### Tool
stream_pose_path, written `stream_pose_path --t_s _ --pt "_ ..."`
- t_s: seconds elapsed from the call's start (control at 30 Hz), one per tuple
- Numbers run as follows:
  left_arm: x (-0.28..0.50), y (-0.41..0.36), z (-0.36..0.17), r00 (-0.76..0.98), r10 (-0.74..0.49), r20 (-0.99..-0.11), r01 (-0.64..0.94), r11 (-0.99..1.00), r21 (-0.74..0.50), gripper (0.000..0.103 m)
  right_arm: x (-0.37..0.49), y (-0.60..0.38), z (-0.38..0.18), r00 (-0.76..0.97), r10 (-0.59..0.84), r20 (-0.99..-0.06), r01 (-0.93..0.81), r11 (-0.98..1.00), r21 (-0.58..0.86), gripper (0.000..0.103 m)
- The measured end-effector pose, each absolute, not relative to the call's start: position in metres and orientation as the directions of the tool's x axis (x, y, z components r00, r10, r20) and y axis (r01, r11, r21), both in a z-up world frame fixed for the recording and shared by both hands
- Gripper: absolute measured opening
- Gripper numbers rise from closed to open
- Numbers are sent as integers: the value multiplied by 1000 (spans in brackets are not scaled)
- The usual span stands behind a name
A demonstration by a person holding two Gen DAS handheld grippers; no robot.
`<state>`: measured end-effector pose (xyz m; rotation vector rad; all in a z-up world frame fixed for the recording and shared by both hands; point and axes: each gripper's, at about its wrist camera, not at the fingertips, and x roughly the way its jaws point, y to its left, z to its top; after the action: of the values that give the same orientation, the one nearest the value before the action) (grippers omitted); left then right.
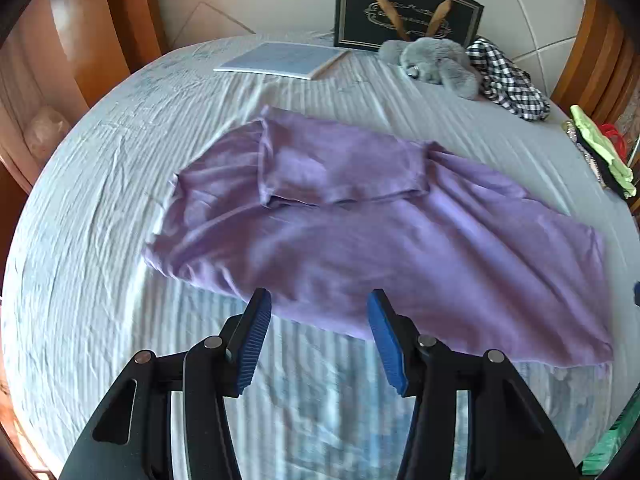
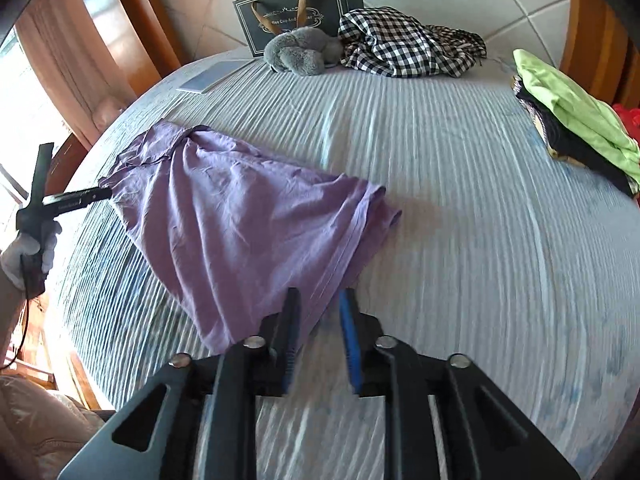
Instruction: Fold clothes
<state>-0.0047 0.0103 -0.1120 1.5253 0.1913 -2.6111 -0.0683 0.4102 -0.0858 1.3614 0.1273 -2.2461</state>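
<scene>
**Purple garment lying on the bed, both tools standing apart at its near edge**

The purple garment [image 1: 360,220] is being seen spread across the pale striped bed sheet [image 1: 100,240], with one part already folded over on its far side. In the left wrist view, the left tool [image 1: 320,344] is being held just above the garment's near hem, its blue pads [image 1: 256,340] standing well apart with nothing clamped between them; the cloth is lying just beyond and below the tips.

In the right wrist view, the right tool [image 2: 320,340] is being held over the near corner of the same garment [image 2: 248,220], its pads a narrower gap apart, and no cloth is being pinched; the corner is lying just beside and under the left pad. The picture is blurred here, so contact cannot be told.

At the left edge of that view, the left tool [image 2: 76,200] is being carried in a white-gloved hand [image 2: 28,256], its tip at the garment's far-left edge.

Well beyond the garment, near the headboard, a grey plush toy [image 2: 300,54], a checked cloth [image 2: 400,44], a dark gift bag [image 2: 288,12] and a flat booklet [image 1: 280,60] are being left lying. A stack with a green garment [image 2: 568,108] on top is sitting at the right side of the bed.
</scene>
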Motion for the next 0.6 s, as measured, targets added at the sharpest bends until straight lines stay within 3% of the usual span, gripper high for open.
stream_pose_path --t_s 0.07,0.23,0.3,0.4,0.6 --pt "11 51 -111 -497 3 -868 175 -979 -103 62 -89 407 -93 -343 -395 -852 512 -839 182 65" --pt "31 151 -117 -509 13 -861 259 -951 -168 65 -129 407 -106 -254 -460 -851 686 -706 177 64" --pt "38 184 -121 -507 -24 -862 340 -924 -175 65 -142 411 -109 -211 -492 -845 752 -633 181 58" --pt "45 223 -128 -490 -37 -871 446 -869 -215 78 -155 415 -118 -131 -502 -855 816 -544 195 57" --pt "44 284 -137 -429 -96 -898 558 -810 -180 79 -160 417 -129 -52 -518 -854 894 -405 191 57"
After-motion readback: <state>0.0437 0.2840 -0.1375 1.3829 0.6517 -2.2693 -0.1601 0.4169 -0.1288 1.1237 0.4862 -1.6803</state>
